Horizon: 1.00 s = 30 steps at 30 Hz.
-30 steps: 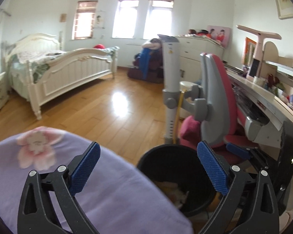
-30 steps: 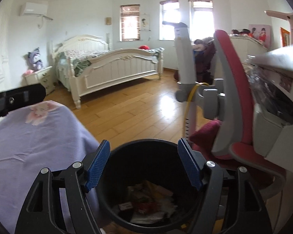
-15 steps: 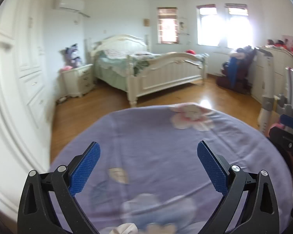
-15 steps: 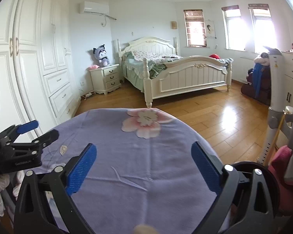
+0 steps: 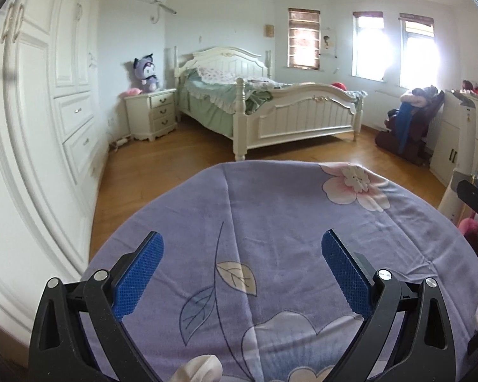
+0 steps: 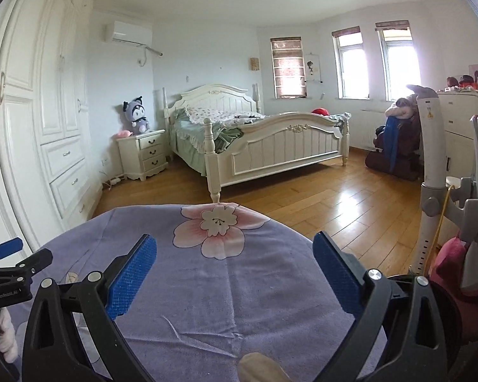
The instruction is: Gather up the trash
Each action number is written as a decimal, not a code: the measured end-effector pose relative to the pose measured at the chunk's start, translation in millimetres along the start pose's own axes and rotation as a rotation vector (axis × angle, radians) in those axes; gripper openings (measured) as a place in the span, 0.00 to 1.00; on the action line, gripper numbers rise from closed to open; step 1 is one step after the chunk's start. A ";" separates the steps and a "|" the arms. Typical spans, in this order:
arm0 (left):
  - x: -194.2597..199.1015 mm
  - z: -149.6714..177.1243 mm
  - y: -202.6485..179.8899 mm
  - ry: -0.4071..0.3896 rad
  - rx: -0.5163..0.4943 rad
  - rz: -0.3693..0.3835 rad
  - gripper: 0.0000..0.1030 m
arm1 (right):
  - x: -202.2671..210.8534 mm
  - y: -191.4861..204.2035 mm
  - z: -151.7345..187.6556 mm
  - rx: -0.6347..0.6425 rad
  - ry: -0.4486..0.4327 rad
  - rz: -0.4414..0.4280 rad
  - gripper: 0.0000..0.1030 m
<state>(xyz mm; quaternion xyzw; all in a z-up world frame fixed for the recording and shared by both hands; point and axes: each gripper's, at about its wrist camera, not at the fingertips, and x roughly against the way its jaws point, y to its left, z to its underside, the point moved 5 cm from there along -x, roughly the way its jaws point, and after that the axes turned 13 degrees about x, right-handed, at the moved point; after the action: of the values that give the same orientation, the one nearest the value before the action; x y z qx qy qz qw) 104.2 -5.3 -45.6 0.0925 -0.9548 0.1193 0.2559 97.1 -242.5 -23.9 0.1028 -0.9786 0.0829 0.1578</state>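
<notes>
Both grippers hover over a table covered by a purple floral cloth [image 5: 271,238], which also shows in the right wrist view [image 6: 226,286]. My left gripper [image 5: 242,273] is open and empty. My right gripper [image 6: 234,273] is open and empty. A pale crumpled scrap [image 5: 197,367] lies on the cloth at the bottom edge under the left gripper. A similar pale scrap [image 6: 258,366] lies at the bottom edge of the right wrist view. The black bin's rim [image 6: 408,278] peeks out behind the right gripper's right finger. The left gripper also shows in the right wrist view [image 6: 6,270].
A white bed [image 6: 264,146] and a nightstand [image 6: 143,156] stand across the wooden floor. White wardrobes [image 5: 47,127] line the left wall. A red and grey chair [image 6: 474,222] and a white post [image 6: 430,159] stand at the right by the bin.
Both grippers have swung left from over the black bin to over the purple cloth. The bin has gone from the left wrist view and is almost out of the right one. Both stay open.
</notes>
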 end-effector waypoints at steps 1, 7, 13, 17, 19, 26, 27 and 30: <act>-1.5 0.7 0.4 0.003 -0.002 -0.017 0.95 | -2.6 -0.1 0.3 -0.001 0.005 0.003 0.95; 1.7 -0.4 15.7 -0.002 0.055 -0.016 0.95 | -5.6 6.4 4.2 0.036 0.024 0.021 0.95; -0.4 0.8 23.2 0.011 0.083 -0.028 0.95 | -4.8 4.2 5.8 0.012 0.016 0.025 0.95; 0.5 0.8 25.6 0.009 0.092 -0.026 0.95 | -3.1 0.8 6.5 -0.007 0.010 0.028 0.95; 0.6 1.4 26.3 0.013 0.091 -0.028 0.95 | -3.1 0.9 6.4 -0.008 0.009 0.030 0.95; 1.0 1.4 30.2 0.016 0.091 -0.033 0.95 | -2.5 1.0 6.3 -0.006 0.006 0.036 0.95; 1.1 0.5 31.4 0.016 0.093 -0.033 0.95 | -2.9 0.7 6.3 -0.007 0.007 0.037 0.95; 1.4 0.6 31.4 0.017 0.091 -0.034 0.95 | -3.0 0.7 6.4 -0.010 0.010 0.040 0.95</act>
<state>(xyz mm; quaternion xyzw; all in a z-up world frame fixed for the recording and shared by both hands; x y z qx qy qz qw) 95.3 24.4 -51.1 0.1192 -0.9445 0.1592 0.2615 97.8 -242.5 -30.9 0.0822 -0.9801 0.0814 0.1613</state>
